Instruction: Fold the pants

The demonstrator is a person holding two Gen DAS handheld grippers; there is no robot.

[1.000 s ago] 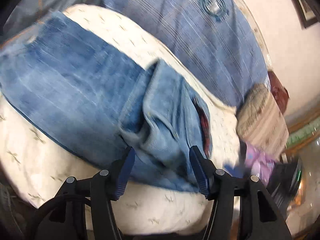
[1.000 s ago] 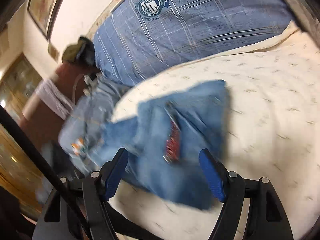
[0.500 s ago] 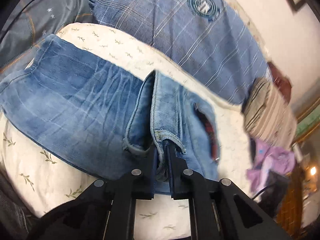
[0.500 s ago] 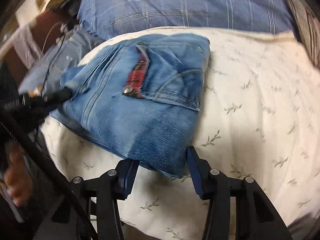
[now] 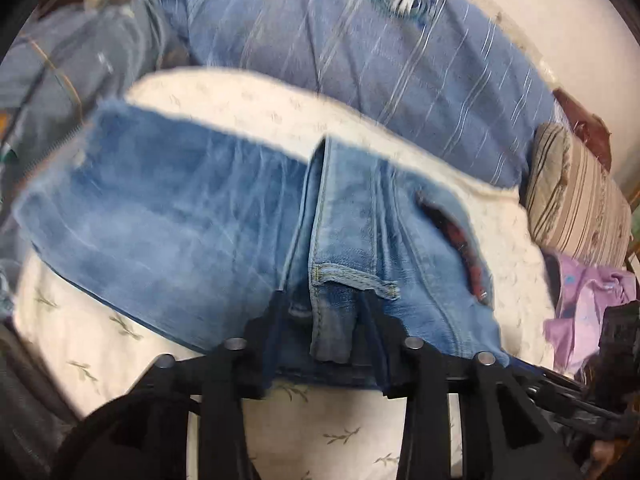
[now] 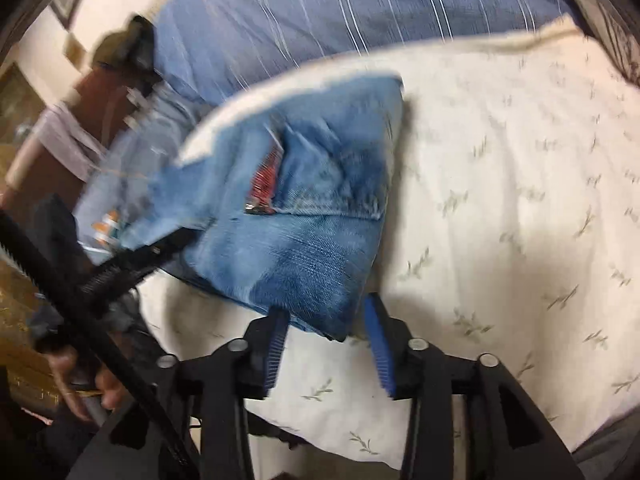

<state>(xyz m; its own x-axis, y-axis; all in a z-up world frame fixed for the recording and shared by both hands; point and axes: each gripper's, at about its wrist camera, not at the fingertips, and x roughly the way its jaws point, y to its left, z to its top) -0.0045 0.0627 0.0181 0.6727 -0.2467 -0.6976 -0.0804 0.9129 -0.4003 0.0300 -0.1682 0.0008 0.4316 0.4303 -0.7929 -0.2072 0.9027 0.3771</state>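
Observation:
Light-blue jeans (image 5: 168,216) lie folded on a white leaf-print sheet (image 5: 344,436). A raised fold of denim (image 5: 332,320) by the pocket seam stands between the black fingers of my left gripper (image 5: 324,332). Its jaws are opening and the pads stand a little off the cloth. In the right wrist view the same jeans (image 6: 304,240) show a red-lined fly. Their near corner (image 6: 320,312) hangs between the blue pads (image 6: 276,344) of my right gripper (image 6: 326,342), whose jaws are also opening without pressing on it. The left gripper (image 6: 172,244) touches the jeans' left edge there.
A blue plaid pillow (image 5: 360,60) lies behind the jeans. A striped cushion (image 5: 576,200) and purple cloth (image 5: 588,300) sit at the right, and a grey garment (image 5: 80,60) at the far left. A person's hand (image 6: 80,380) holds the left tool. Bare sheet (image 6: 520,200) spreads right.
My left gripper closed on the denim fold half a second ago and its jaws have parted again. My right gripper dropped to the jeans' near corner, narrowed, then widened.

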